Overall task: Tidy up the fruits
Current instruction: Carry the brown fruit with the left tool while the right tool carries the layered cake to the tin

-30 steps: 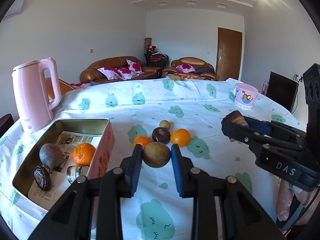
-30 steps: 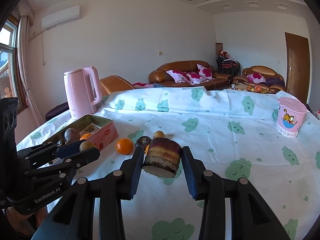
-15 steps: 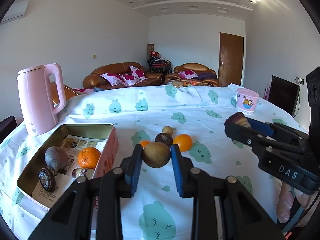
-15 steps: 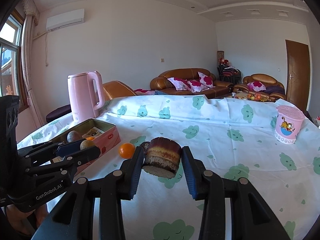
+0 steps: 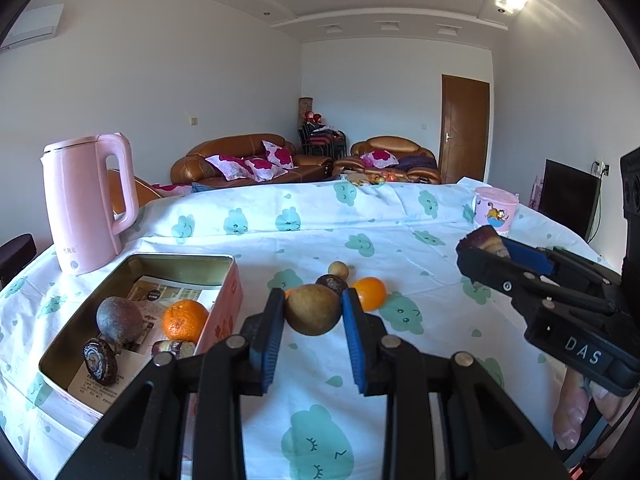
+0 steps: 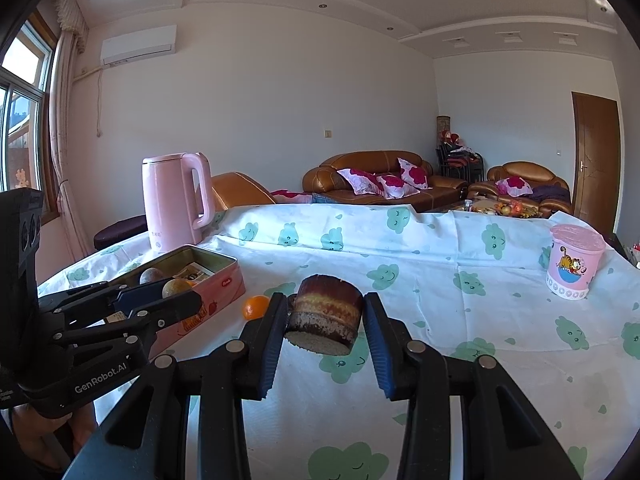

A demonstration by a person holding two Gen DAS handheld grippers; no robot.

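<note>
Two grippers are in the air above the table, each clamped on something. The left gripper [image 5: 313, 317] pinches a round yellow-brown fruit [image 5: 313, 315] between its blue pads, just to the right of the pink tin [image 5: 224, 312]. The right gripper [image 6: 325, 323] squeezes a dark layered cylinder [image 6: 326, 317], chocolate-brown on top with pale bands; what it is made of I cannot tell.

Inside the tin, on printed paper, lie a dark spiral-patterned piece [image 5: 100, 361] nearest, a reddish-brown item [image 5: 173, 349] beside it, then a dull brown fruit [image 5: 119, 319] and a mandarin [image 5: 185, 320].

Beyond the held fruit, on the cloud-print tablecloth [image 5: 400, 264], sit an orange [image 5: 370, 293], a dark purple fruit [image 5: 332, 283] touching or nearly touching it, and a small tan fruit [image 5: 338, 269] behind. Another orange shape peeks out left of the held fruit.

Farther off stand a pink kettle [image 5: 86, 206] behind the tin and a pink cartoon cup [image 6: 575, 261] at the right edge. Brown sofas [image 6: 376, 178] fill the background.
</note>
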